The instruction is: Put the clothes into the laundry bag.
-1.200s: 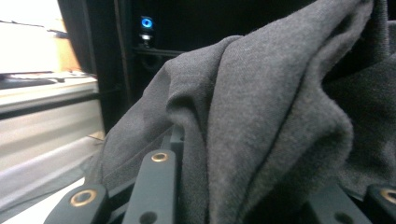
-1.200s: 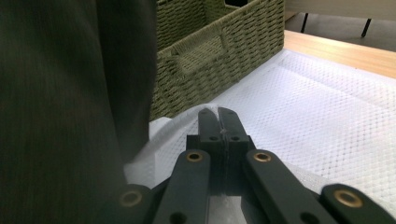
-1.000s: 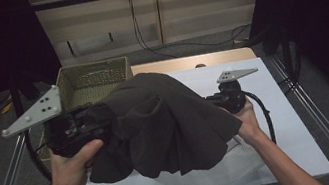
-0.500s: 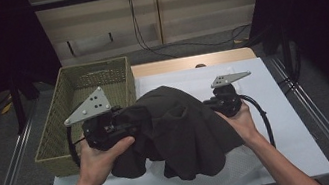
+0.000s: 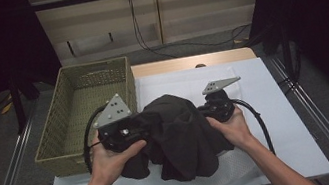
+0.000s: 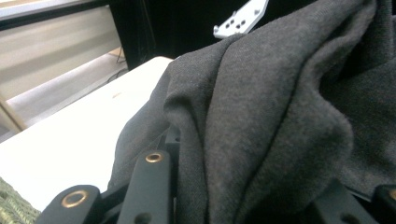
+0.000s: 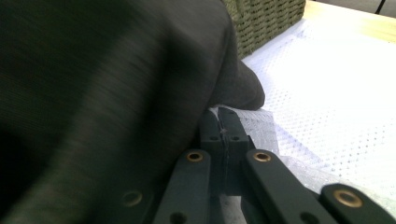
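Dark cloth (image 5: 179, 133) bunched between both grippers — jaws clamped on it.

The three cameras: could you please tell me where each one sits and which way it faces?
High view: above the person's side, looking forward and down at the dark garment and basket; forearms and both claws show.
Left gripper view: on the left claw, looking along its jaws into the garment.
Right gripper view: on the right claw, facing the basket.
All views share the garment.

Cloth (image 5: 179, 130) on table (image 5: 283, 118) (between both claws), basket (image 5: 89, 110) left
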{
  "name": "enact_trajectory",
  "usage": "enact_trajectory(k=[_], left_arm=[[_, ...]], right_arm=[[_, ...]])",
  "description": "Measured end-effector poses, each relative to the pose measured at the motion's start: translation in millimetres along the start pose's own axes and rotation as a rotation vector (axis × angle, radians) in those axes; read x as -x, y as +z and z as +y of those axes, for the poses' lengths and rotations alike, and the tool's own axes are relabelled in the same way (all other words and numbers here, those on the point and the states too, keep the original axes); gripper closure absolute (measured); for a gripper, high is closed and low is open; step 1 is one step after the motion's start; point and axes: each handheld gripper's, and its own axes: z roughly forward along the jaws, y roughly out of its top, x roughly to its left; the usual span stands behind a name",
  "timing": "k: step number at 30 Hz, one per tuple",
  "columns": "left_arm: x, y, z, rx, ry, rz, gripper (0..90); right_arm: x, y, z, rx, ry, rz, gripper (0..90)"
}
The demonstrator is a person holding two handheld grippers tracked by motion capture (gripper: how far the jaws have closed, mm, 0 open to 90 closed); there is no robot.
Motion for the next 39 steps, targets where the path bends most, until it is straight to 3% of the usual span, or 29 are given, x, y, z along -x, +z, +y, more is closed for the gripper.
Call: enact_trajectory(k=[2,7,9,13,17,18,20,24,27,29,31,34,35,39], left_arm=[[1.9,6.2,-3.3,-0.016,0.008,-0.001,63.9],[1.8,17.9,-10.4,-0.028,-0.017,-0.059,57.9],[2.5,25.0,-14.3,-0.042,-0.031,-0.094,51.8],[3.5,38.0,-21.2,-0.072,-0.053,-0.100,40.4],[4.8,36.9,-22.3,-0.063,-0.073,-0.152,26.8],[6.8,35.0,-21.1,-0.058,-0.058,-0.133,27.1],[8.6,34.8,-18.6,-0.033,-0.059,-0.151,24.0],[9.4,42.5,-16.2,-0.043,-0.039,-0.153,20.8],[10.8,45.7,-11.5,-0.032,-0.031,-0.139,17.4],[12.2,48.5,-8.3,-0.039,-0.003,-0.117,15.1],[11.8,50.9,-6.5,-0.029,0.024,-0.089,15.5],[4.9,61.4,-9.9,-0.031,-0.040,-0.135,15.3],[2.7,67.2,-13.1,-0.029,-0.055,-0.145,21.0],[0.4,87.7,-24.2,-0.074,-0.070,-0.211,58.2]], right_arm=[[0.3,2.0,-1.4,-0.006,0.000,0.000,89.7],[3.3,3.8,-4.7,-0.016,0.013,-0.014,89.7],[5.0,3.8,-5.8,-0.017,0.025,-0.017,89.7],[7.7,4.5,-7.4,-0.023,0.029,-0.032,89.7],[10.1,3.5,-8.9,-0.018,0.042,-0.042,89.7],[11.1,3.1,-9.5,-0.012,0.048,-0.040,89.7],[12.1,3.0,-10.6,-0.014,0.060,-0.043,89.7],[11.4,3.2,-10.6,-0.016,0.057,-0.042,89.7],[11.8,3.4,-10.4,-0.014,0.055,-0.041,89.7],[11.4,3.3,-10.4,-0.017,0.053,-0.040,89.7],[11.1,2.7,-10.2,-0.017,0.047,-0.035,89.7],[9.6,2.1,-9.5,-0.016,0.045,-0.030,89.7],[9.0,2.0,-9.3,-0.016,0.039,-0.030,89.7],[7.4,0.8,-8.4,-0.013,0.037,-0.028,89.8]])
